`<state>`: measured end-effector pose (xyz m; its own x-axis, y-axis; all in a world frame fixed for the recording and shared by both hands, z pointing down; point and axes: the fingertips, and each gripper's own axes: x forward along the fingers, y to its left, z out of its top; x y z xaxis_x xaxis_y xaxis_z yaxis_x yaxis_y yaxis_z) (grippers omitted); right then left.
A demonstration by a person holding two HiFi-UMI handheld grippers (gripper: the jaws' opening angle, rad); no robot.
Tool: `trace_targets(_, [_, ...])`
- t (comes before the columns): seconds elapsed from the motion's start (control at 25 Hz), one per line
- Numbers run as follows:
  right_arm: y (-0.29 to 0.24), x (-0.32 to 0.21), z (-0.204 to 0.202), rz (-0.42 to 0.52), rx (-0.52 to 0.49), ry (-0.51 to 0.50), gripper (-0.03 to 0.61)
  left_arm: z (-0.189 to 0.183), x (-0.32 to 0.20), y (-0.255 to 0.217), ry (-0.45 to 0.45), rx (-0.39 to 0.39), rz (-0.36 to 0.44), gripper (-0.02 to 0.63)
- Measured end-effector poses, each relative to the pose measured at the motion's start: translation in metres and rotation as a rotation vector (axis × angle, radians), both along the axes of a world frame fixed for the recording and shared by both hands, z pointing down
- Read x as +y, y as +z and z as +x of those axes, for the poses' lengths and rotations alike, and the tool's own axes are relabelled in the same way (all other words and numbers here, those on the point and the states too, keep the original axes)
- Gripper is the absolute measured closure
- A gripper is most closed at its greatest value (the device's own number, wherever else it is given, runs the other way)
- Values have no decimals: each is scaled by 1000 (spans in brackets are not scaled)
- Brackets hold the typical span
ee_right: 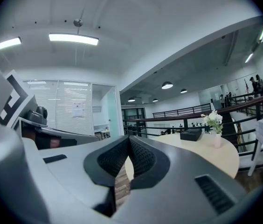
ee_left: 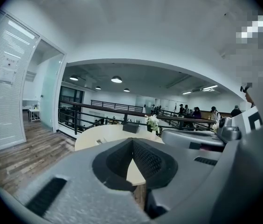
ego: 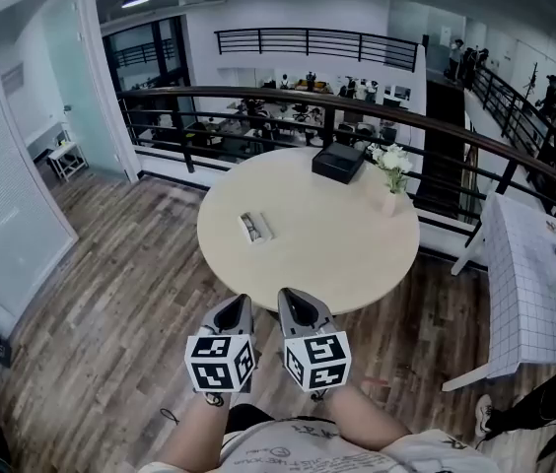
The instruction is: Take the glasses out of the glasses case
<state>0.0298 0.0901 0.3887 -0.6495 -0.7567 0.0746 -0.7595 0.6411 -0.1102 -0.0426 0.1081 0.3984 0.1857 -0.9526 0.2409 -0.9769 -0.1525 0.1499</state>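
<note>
Our left gripper [ego: 233,318] and right gripper [ego: 301,310] hover before the desk's [ego: 357,254] near edge, fingers closed on nothing. The glasses case [ego: 255,227] lies left of centre, well apart. We should open the fingers early and approach it squarely.
</note>
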Motion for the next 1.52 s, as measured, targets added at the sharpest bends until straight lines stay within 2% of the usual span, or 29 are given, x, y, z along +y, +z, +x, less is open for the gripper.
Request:
trace_targets(0.36, [19,-17,4,-26,33,-18,565,7,-17,21,-8,13,-36,601])
trace_targets(0.68, [31,-54,6,-45,43,16,564,6,-56,31,20,19,-46,601])
trace_targets(1.2, [32,-123,-24,-56,77,9,563,-24,-127,33,15,51,-66,601])
trace_targets(1.52, [18,-174,-35,-44,98,57,563,-35,-184,22,66,77,-74,601])
